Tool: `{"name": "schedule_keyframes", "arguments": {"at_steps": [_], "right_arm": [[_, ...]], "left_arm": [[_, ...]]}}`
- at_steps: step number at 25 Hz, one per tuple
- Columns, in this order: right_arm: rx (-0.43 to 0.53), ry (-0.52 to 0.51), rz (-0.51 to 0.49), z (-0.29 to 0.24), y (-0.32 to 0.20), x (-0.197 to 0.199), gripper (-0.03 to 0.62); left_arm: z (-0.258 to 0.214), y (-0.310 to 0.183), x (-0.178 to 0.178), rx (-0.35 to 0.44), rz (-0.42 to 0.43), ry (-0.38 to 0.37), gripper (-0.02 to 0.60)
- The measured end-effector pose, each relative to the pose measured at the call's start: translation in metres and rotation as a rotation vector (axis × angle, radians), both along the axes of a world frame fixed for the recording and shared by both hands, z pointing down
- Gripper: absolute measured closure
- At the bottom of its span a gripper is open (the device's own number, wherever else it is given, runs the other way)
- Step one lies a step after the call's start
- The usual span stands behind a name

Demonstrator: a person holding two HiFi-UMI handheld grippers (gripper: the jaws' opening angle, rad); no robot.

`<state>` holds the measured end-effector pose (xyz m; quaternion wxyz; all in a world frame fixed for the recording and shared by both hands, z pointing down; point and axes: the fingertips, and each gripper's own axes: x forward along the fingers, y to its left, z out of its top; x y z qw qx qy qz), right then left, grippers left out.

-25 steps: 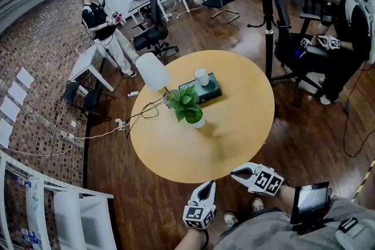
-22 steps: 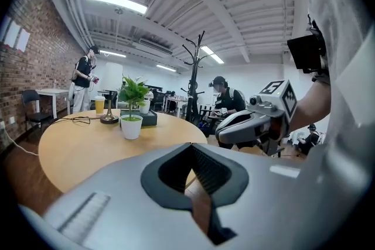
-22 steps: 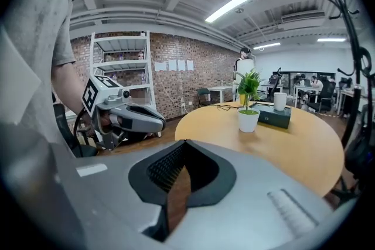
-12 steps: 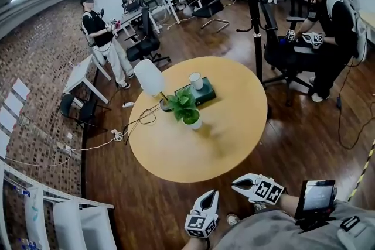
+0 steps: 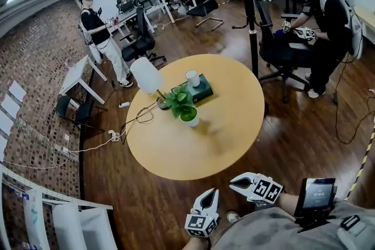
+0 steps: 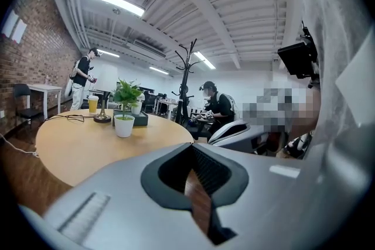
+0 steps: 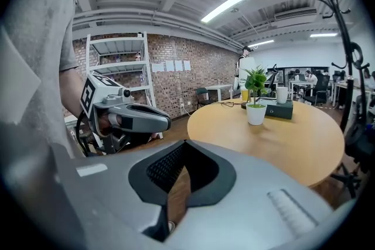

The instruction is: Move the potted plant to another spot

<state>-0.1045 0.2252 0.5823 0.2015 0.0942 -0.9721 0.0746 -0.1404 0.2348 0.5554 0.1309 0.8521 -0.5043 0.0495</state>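
Observation:
The potted plant (image 5: pixel 183 107), green leaves in a small white pot, stands near the middle of the round yellow table (image 5: pixel 234 126), beside a lamp. It also shows in the left gripper view (image 6: pixel 124 123) and the right gripper view (image 7: pixel 256 109). My left gripper (image 5: pixel 210 192) and right gripper (image 5: pixel 232 182) hang side by side just off the table's near edge, over the wooden floor and well short of the plant. Both are shut with nothing between the jaws. In the right gripper view the left gripper (image 7: pixel 161 122) shows beside the right one.
A white-shaded lamp (image 5: pixel 146 75), its cable, and a white cup (image 5: pixel 192 78) on a dark book (image 5: pixel 203 91) stand close behind the plant. A coat stand (image 5: pixel 248 14) rises at the table's far right. One person stands at the far left (image 5: pixel 94 23); another sits at the right (image 5: pixel 323 20). Office chairs and desks lie beyond.
Both grippers have dropped back a little from the table's near edge, so the right one no longer overlaps it. They stay shut. The plant has not moved.

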Motion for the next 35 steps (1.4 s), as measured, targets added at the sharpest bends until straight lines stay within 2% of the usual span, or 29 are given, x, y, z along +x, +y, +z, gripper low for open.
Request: {"name": "schedule_keyframes", "arguments": {"at_steps": [35], "right_arm": [[0.036, 0.009, -0.003, -0.011, -0.018, -0.007, 0.594]], "left_arm": [[-0.003, -0.017, -0.013, 0.009, -0.015, 0.002, 0.581]]}}
